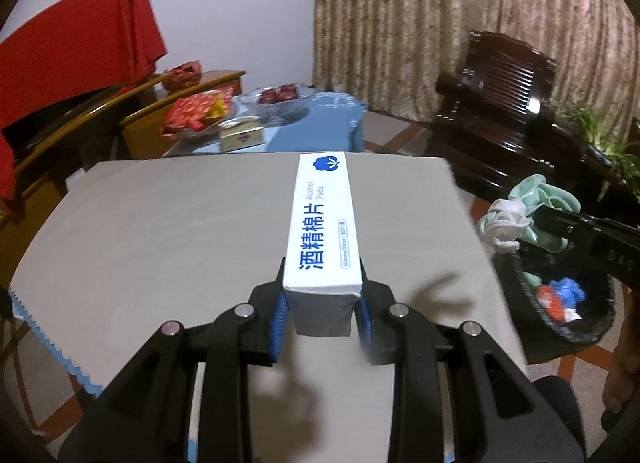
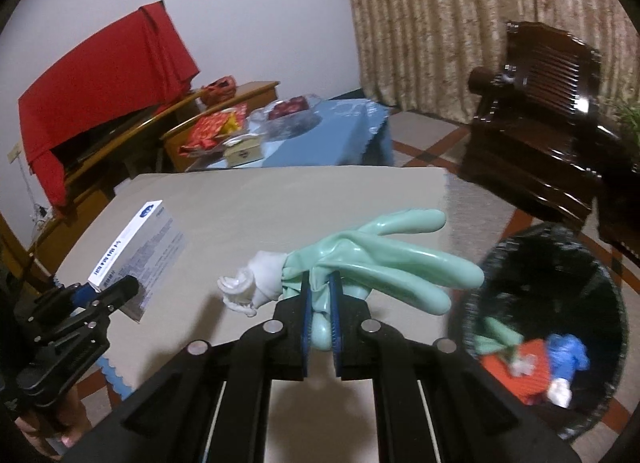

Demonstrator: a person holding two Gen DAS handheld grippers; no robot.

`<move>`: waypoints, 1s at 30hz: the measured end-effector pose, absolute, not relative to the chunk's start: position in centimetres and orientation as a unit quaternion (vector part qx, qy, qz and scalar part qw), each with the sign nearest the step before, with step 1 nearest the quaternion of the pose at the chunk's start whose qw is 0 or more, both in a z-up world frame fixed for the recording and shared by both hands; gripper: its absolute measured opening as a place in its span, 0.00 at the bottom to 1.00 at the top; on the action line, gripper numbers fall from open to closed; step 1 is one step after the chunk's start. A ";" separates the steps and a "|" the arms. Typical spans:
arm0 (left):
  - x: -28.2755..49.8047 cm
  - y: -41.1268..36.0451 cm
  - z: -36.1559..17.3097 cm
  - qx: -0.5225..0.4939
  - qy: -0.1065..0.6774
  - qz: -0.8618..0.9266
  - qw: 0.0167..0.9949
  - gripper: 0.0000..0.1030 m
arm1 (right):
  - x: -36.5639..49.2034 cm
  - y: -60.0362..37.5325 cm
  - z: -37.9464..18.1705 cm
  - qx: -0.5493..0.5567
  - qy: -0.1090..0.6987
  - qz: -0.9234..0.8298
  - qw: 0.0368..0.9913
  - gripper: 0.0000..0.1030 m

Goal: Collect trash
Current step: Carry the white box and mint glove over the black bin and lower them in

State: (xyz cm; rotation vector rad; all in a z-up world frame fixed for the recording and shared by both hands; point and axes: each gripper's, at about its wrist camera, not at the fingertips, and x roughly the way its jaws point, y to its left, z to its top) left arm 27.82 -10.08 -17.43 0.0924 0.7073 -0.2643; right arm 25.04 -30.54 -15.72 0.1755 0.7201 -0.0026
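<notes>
White cardboard: the long white box of alcohol pads with blue lettering (image 1: 322, 223) is sitting clamped at its near end in the left tool (image 1: 322, 317), pointing straight ahead of it and held above the grey cloth-covered desk (image 1: 180, 231).
Left tool: its blue-padded fingers (image 1: 279, 317) are pressing on both sides of the box.
Mint rubber: the pale green rubber glove with a white cuff (image 2: 360, 259) is being gripped in the right tool (image 2: 320, 317), its fingers fanning ahead and to the right, its cuff hanging to the left.
Right tool: its fingers are pinching the glove near the palm, over the desk's right edge (image 2: 440, 191).
Bin: the black round waste basket (image 2: 592, 263) is standing on the floor just right of the right tool, holding red, blue and white scraps (image 2: 536, 367).
From the left: the glove (image 1: 528, 215) is hanging just above the basket (image 1: 596, 323), well right of the box.
From the right: the box (image 2: 136, 243) and left tool (image 2: 96, 295) are showing far left.
</notes>
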 end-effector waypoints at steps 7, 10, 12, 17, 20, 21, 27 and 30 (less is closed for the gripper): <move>25.7 -16.7 -16.6 0.057 0.345 -0.171 0.921 0.27 | 21.8 -35.9 -14.3 0.086 0.339 -0.039 0.936 0.08; 25.0 -19.4 -16.2 0.055 0.347 -0.184 0.918 0.27 | 20.6 -37.9 -14.2 0.087 0.335 -0.052 0.937 0.08; 24.5 -20.7 -16.1 0.055 0.347 -0.190 0.917 0.27 | 20.0 -39.0 -14.2 0.087 0.334 -0.060 0.937 0.08; 24.3 -24.3 -15.7 0.056 0.354 -0.202 0.911 0.27 | 18.7 -42.3 -14.7 0.085 0.335 -0.080 0.935 0.08; 24.1 -26.2 -16.0 0.062 0.359 -0.206 0.908 0.27 | 18.2 -44.5 -15.2 0.092 0.338 -0.089 0.933 0.08; 24.1 -26.8 -16.1 0.064 0.360 -0.207 0.907 0.27 | 18.0 -45.5 -15.5 0.095 0.339 -0.093 0.931 0.08; 24.2 -30.8 -17.3 0.075 0.371 -0.218 0.900 0.27 | 17.4 -48.8 -16.7 0.105 0.343 -0.104 0.928 0.08; 24.2 -32.7 -17.7 0.078 0.375 -0.221 0.897 0.27 | 17.4 -50.7 -17.6 0.116 0.345 -0.107 0.925 0.08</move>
